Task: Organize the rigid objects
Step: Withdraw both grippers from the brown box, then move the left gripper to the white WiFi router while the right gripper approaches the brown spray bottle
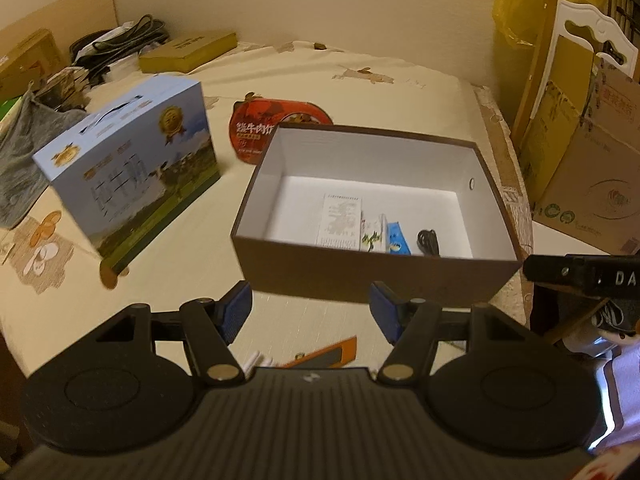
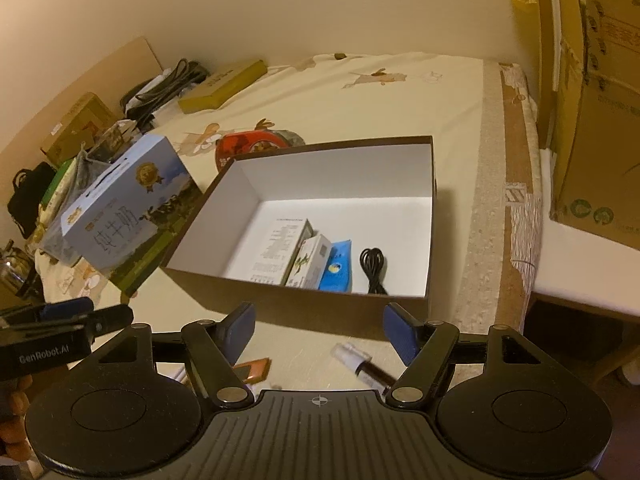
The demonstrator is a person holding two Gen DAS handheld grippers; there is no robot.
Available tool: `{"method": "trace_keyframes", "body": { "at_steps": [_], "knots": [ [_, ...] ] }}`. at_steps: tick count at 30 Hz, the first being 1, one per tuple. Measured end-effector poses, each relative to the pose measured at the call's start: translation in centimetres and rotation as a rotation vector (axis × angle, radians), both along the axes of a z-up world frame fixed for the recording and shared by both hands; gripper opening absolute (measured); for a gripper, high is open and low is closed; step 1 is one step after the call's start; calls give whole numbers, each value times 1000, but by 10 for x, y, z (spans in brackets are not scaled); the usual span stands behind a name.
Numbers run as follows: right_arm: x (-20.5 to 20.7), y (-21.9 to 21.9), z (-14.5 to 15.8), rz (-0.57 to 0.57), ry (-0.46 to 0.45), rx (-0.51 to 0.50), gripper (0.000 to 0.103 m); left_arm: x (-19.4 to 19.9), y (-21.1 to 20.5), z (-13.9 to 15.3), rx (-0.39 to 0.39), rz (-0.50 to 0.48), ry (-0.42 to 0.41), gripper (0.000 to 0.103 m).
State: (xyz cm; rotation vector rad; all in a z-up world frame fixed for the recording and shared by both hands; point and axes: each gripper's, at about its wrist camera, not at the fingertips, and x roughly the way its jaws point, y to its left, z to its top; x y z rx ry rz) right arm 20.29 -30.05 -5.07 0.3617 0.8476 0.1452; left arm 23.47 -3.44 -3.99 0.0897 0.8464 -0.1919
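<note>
An open brown box (image 1: 372, 276) with a white inside stands in the middle of the table. On its floor, along the near wall, lie a printed white leaflet (image 1: 340, 220), a small white-and-green carton (image 1: 372, 234), a blue packet (image 1: 398, 238) and a coiled black cable (image 1: 428, 242). My left gripper (image 1: 311, 312) hovers open just short of the box's near wall, nothing between its blue pads. My right gripper (image 2: 320, 332) is likewise open and empty in front of the box (image 2: 320, 312). Below it on the table lie a small vial of dark liquid (image 2: 364, 366) and an orange-edged flat item (image 2: 254, 370).
A light-blue milk carton case (image 1: 132, 168) stands left of the box, with a red round packet (image 1: 276, 120) behind. At the back left are a flat olive box (image 1: 188, 50), black cables (image 1: 120, 40) and grey cloth (image 1: 24, 152). Cardboard boxes (image 1: 592, 168) stand past the table's right edge.
</note>
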Motion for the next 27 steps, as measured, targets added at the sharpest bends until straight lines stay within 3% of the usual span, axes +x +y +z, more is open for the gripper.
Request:
{"method": "trace_keyframes", "body": {
  "at_steps": [15, 27],
  "knots": [
    [-37, 7, -9, 16, 33, 8, 68, -38, 21, 1, -24, 47, 13, 61],
    [-56, 20, -34, 85, 82, -2, 68, -67, 24, -32, 41, 47, 82, 61]
  ]
}}
